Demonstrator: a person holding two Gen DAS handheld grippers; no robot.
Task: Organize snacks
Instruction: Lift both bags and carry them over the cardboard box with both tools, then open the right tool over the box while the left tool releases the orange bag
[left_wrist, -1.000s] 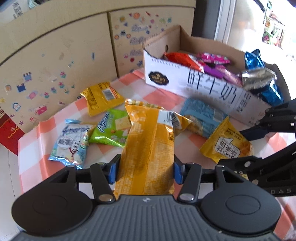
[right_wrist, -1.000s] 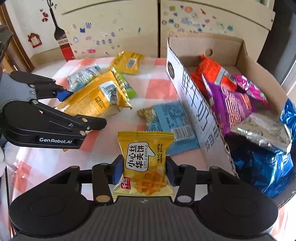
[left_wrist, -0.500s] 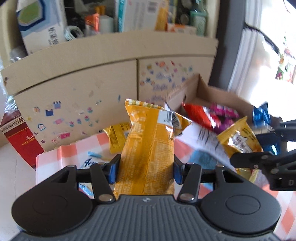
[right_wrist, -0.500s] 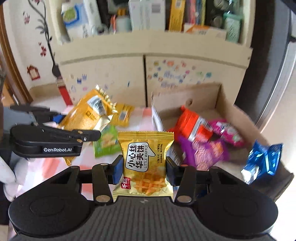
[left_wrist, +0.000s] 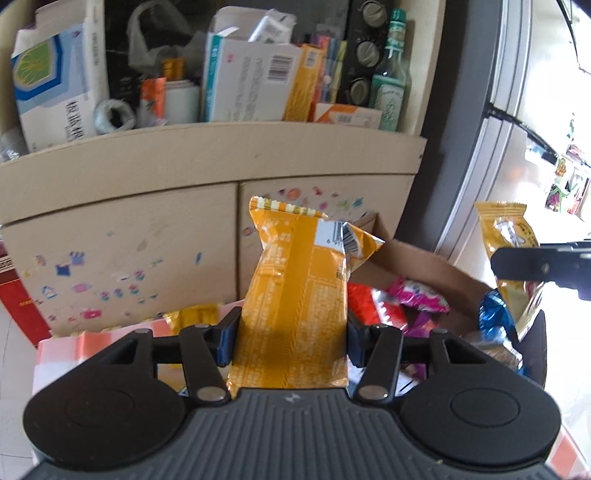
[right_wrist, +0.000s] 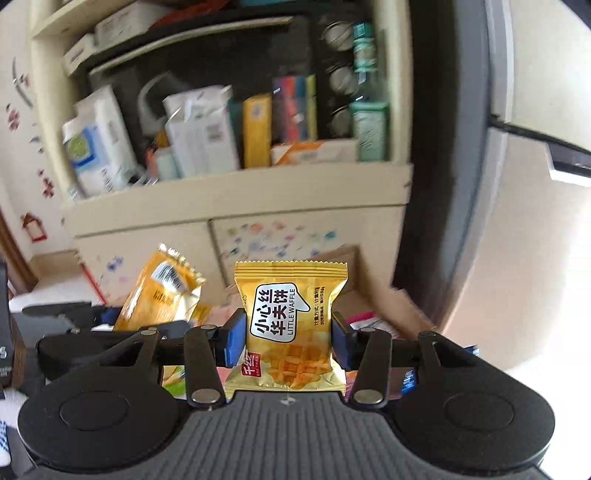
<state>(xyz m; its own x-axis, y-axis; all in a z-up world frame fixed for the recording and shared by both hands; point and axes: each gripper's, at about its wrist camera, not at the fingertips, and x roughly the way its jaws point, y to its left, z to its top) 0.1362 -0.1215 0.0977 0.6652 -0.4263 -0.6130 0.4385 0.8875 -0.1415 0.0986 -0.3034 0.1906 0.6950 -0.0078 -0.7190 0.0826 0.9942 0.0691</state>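
My left gripper (left_wrist: 291, 339) is shut on a long orange snack bag (left_wrist: 299, 295) and holds it upright in the air, left of the cardboard box (left_wrist: 424, 266). My right gripper (right_wrist: 288, 338) is shut on a small yellow Little Waffle packet (right_wrist: 290, 325), also raised. The waffle packet shows in the left wrist view (left_wrist: 513, 258), above the box's right end. The orange bag shows in the right wrist view (right_wrist: 159, 291), to the left. The box holds red, pink and blue snack packs (left_wrist: 413, 299).
The pink checked table (left_wrist: 74, 343) lies low in view with a yellow packet (left_wrist: 195, 314) on it. Behind stands a beige cabinet (left_wrist: 207, 162) with sticker-covered doors and a shelf full of boxes and bottles. A dark door frame (left_wrist: 454, 147) is at the right.
Both grippers have lifted their packets and tilted upward. The table and box have dropped low in view and the cabinet shelf has come into sight.
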